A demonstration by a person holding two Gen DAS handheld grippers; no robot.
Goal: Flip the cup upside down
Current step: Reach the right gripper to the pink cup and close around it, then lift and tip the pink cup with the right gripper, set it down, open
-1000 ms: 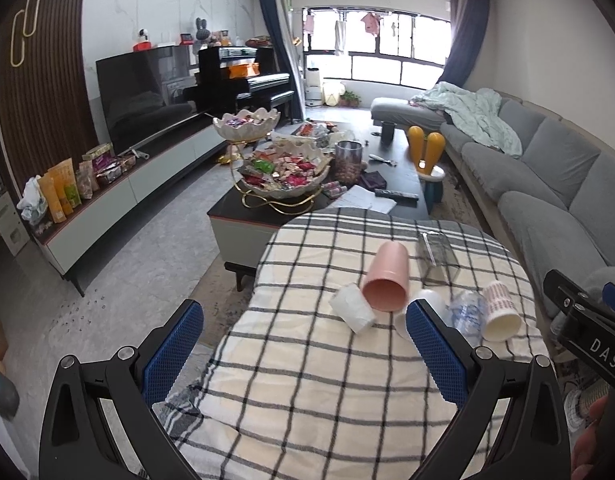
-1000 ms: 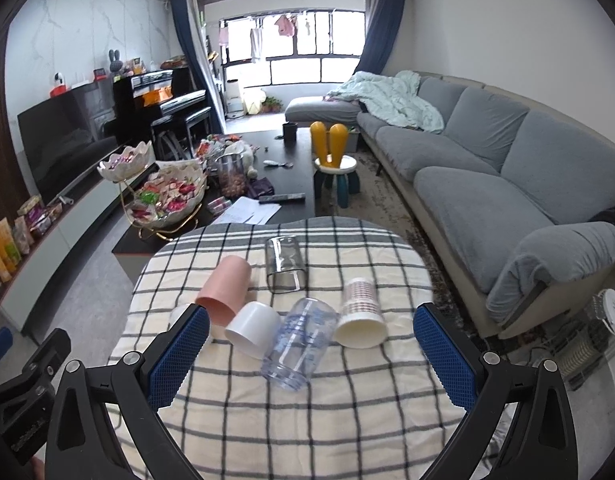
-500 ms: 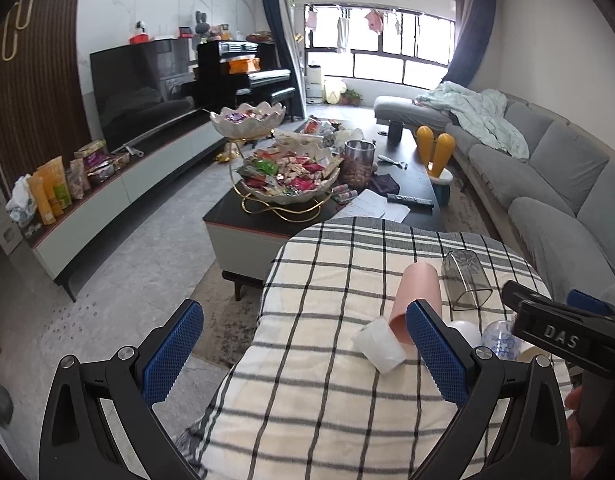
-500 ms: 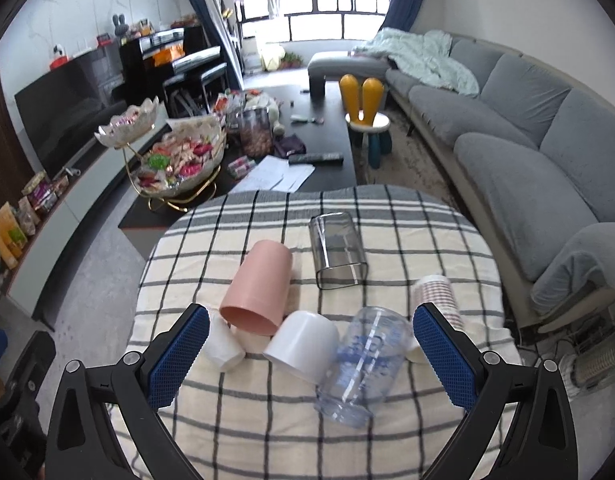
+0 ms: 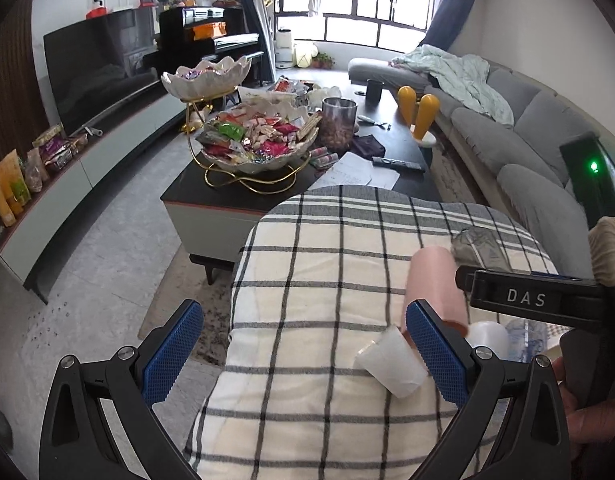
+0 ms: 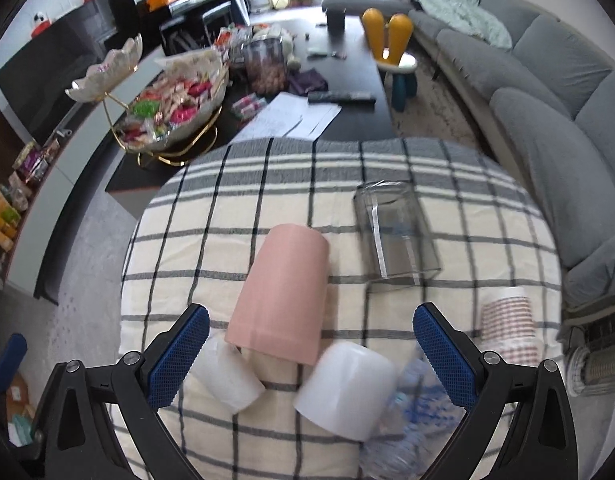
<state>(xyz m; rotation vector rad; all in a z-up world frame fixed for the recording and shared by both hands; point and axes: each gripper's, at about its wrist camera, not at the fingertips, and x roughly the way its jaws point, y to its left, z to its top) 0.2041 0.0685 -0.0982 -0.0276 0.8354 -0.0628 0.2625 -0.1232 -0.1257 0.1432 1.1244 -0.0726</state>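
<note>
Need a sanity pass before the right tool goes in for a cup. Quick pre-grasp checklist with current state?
1. Right tool open, nothing held: ok.
2. Left tool open and off to the side, over the table edge: ok.
3. Target lined up: the pink cup lies on its side between the right tool's fingers: ok.
4. Room around it: not ok. A small white cup and a larger white cup crowd its open end.
5. Clear plastic cup close by the right finger; contact: cannot tell, blurred.
6. Checked tablecloth flat under the cups: ok.
</note>
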